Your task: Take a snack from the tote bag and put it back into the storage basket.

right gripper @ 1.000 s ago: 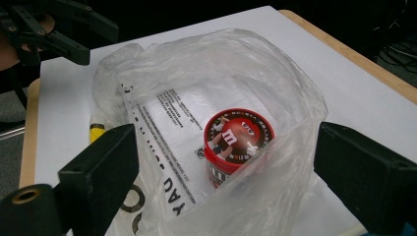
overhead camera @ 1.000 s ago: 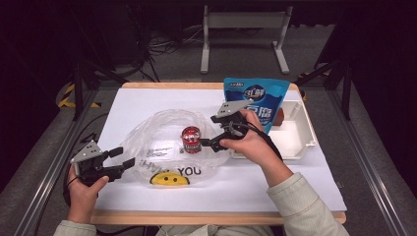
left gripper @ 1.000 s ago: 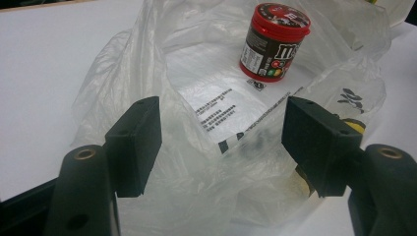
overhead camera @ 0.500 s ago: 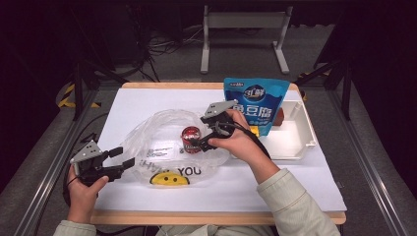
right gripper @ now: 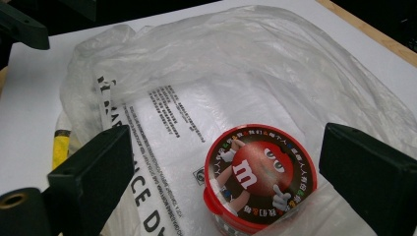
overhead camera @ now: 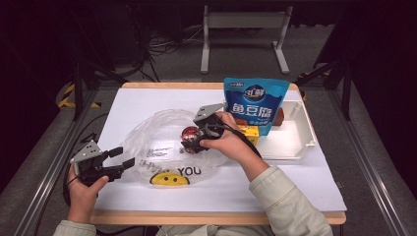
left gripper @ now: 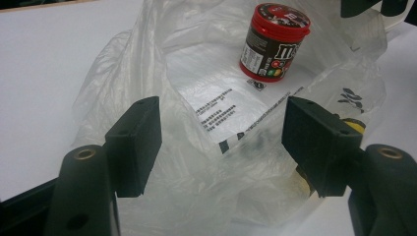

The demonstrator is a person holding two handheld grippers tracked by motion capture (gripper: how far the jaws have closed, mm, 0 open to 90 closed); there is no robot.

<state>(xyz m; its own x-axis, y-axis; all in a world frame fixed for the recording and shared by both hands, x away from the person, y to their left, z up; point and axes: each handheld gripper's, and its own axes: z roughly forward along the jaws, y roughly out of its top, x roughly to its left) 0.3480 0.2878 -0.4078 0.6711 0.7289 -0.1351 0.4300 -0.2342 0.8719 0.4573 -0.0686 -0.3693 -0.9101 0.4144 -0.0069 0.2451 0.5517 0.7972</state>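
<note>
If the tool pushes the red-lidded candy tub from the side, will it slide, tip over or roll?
The candy tub stands upright, short and wide, so it probably slides rather than tips. It rests on the thin plastic bag, so the film may wrinkle and drag along with it. If it did fall over, its round wall would likely let it roll.

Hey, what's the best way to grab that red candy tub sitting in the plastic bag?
Grip the red candy tub across its round side wall just under the lid, coming from above: it stands upright in the plastic bag, and the right gripper, jaws open, already straddles it.
</note>
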